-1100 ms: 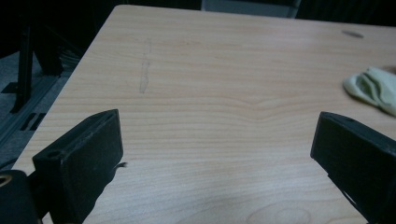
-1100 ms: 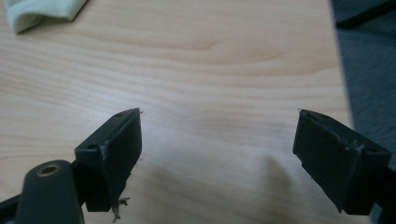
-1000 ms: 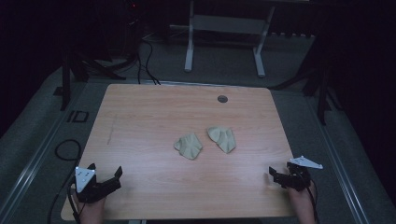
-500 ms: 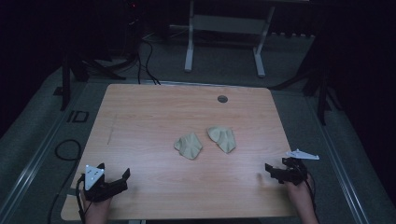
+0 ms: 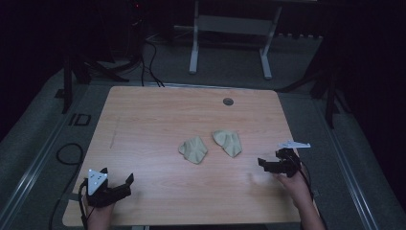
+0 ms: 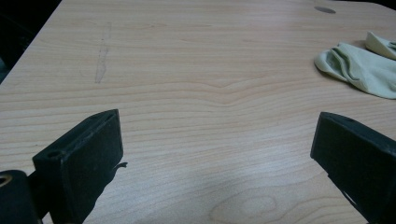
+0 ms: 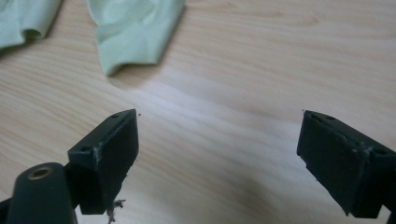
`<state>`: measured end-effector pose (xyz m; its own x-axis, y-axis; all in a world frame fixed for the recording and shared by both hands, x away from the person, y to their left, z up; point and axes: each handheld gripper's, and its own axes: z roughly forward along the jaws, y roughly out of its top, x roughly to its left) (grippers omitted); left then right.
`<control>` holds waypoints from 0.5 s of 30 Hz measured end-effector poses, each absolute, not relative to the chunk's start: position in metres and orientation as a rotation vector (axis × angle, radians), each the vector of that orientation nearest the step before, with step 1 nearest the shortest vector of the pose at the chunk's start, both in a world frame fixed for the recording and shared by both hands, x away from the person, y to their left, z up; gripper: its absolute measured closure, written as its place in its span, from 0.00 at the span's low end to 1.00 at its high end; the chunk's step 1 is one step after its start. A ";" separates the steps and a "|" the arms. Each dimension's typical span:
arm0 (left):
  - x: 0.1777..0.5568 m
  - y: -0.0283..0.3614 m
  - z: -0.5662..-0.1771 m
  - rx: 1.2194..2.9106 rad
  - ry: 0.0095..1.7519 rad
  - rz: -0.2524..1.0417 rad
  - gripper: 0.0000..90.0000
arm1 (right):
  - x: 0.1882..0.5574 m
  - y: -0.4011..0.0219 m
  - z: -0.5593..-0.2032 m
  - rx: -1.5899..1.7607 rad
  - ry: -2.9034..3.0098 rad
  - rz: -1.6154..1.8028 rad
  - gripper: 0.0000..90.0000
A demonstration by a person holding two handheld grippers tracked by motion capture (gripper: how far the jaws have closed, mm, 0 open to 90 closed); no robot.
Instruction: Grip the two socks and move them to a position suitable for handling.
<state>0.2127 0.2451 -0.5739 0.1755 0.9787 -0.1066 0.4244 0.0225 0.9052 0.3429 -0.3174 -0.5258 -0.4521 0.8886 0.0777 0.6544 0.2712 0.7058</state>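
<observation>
We see two crumpled pale green cloth pieces near the middle of the light wood-grain tabletop: left cloth and right cloth, just beside each other, soft and folded, lying flat. The left hand-held gripper sits released near the tabletop's near-left corner, jaws wide apart over bare wood. The right hand-held gripper is released too, near the tabletop's right edge, close to the right cloth, not touching it.

Bare table around two cloths
</observation>
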 end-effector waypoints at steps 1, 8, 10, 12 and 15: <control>0.213 0.246 -0.574 1.548 1.391 0.773 0.02 | 0.345 -0.314 -0.525 1.404 2.219 0.979 0.14; 0.213 0.245 -0.574 1.555 1.388 0.773 0.02 | 0.363 -0.290 -0.525 1.390 2.283 0.968 0.15; 0.213 0.245 -0.574 1.555 1.387 0.772 0.02 | 0.372 -0.278 -0.527 1.389 2.301 0.960 0.15; 0.213 0.245 -0.574 1.555 1.386 0.767 0.02 | 0.377 -0.271 -0.527 1.376 2.314 0.949 0.15; 0.213 0.245 -0.574 1.559 1.384 0.767 0.02 | 0.384 -0.259 -0.525 1.355 2.334 0.938 0.16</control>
<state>0.2128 0.2450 -0.5738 0.1852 0.9769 -0.1070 0.4278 0.0178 0.9037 0.3844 -0.2591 -0.5249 -0.5191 0.8513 0.0760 0.6671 0.3479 0.6587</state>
